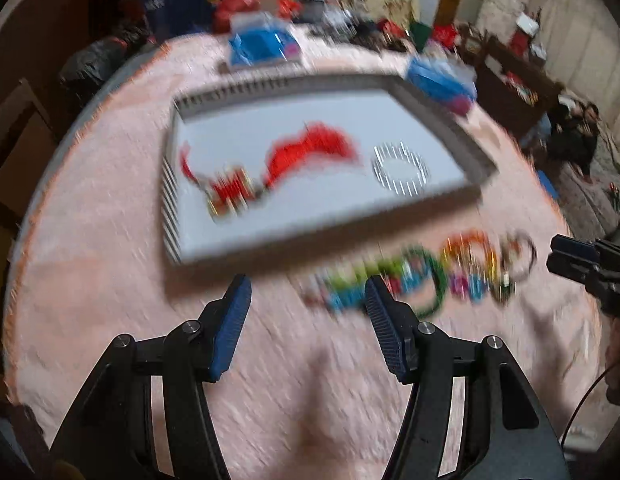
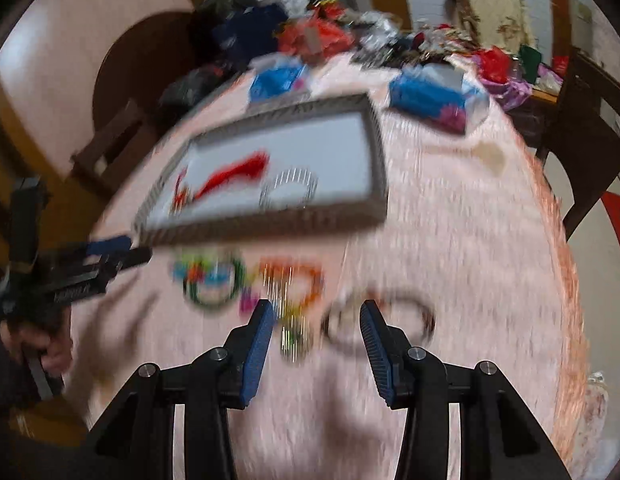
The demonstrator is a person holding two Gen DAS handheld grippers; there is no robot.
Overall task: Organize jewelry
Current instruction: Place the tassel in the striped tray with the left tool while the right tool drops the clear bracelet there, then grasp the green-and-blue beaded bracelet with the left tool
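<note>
A grey tray (image 1: 450, 128) (image 2: 376, 152) sits mid-table on a pink cloth. In it lie a red tassel piece (image 1: 310, 150) (image 2: 234, 172) and a silver bracelet (image 1: 399, 167) (image 2: 289, 190). In front of the tray lie a green bangle (image 1: 438, 280) (image 2: 214, 286), orange and multicoloured bracelets (image 1: 474, 256) (image 2: 298, 280) and a dark thin bangle (image 1: 524, 254) (image 2: 380, 322). My left gripper (image 1: 308, 290) is open and empty above the cloth, left of the green bangle. My right gripper (image 2: 316, 312) is open and empty above the loose bracelets. Both views are motion-blurred.
Blue boxes (image 1: 264, 46) (image 2: 430, 96) stand behind the tray, with clutter beyond the far table edge. A dark wooden chair (image 2: 582, 128) stands at the right. The other gripper shows at the right edge of the left wrist view (image 1: 590, 268) and at the left of the right wrist view (image 2: 82, 264).
</note>
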